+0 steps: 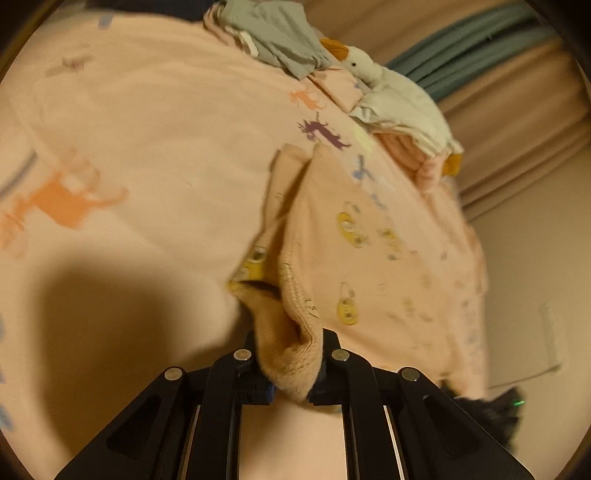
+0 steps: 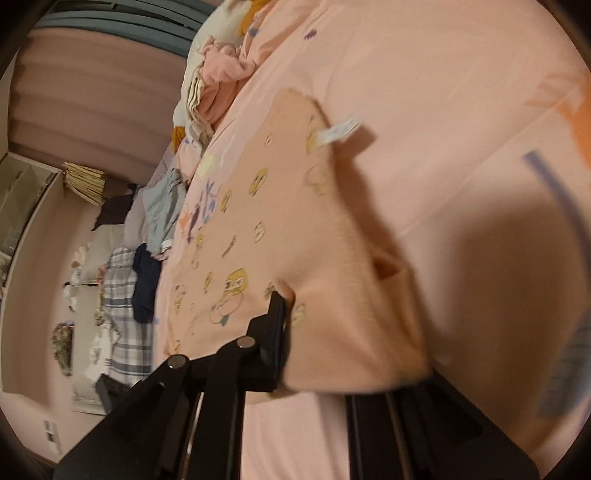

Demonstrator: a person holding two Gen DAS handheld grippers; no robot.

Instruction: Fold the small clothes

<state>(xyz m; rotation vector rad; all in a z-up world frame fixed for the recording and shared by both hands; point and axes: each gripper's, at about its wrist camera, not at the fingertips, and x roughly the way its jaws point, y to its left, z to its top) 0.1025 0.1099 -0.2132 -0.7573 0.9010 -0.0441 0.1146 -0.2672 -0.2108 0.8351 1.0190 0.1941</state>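
A small peach garment (image 1: 369,258) printed with yellow cartoon faces lies on the peach bedsheet (image 1: 147,147). My left gripper (image 1: 291,373) is shut on its ribbed hem, bunched between the black fingers. In the right wrist view the same garment (image 2: 280,206) spreads ahead, a white label (image 2: 340,131) sticking out at its far edge. My right gripper (image 2: 332,354) is shut on the garment's near edge; the cloth drapes over and hides the right finger.
A pile of clothes (image 1: 273,33) and a white goose plush toy (image 1: 391,92) lie at the far edge of the bed. More clothes (image 2: 162,206) and a plaid cloth (image 2: 125,314) lie along the bed's left side. Curtains (image 1: 517,110) hang beyond.
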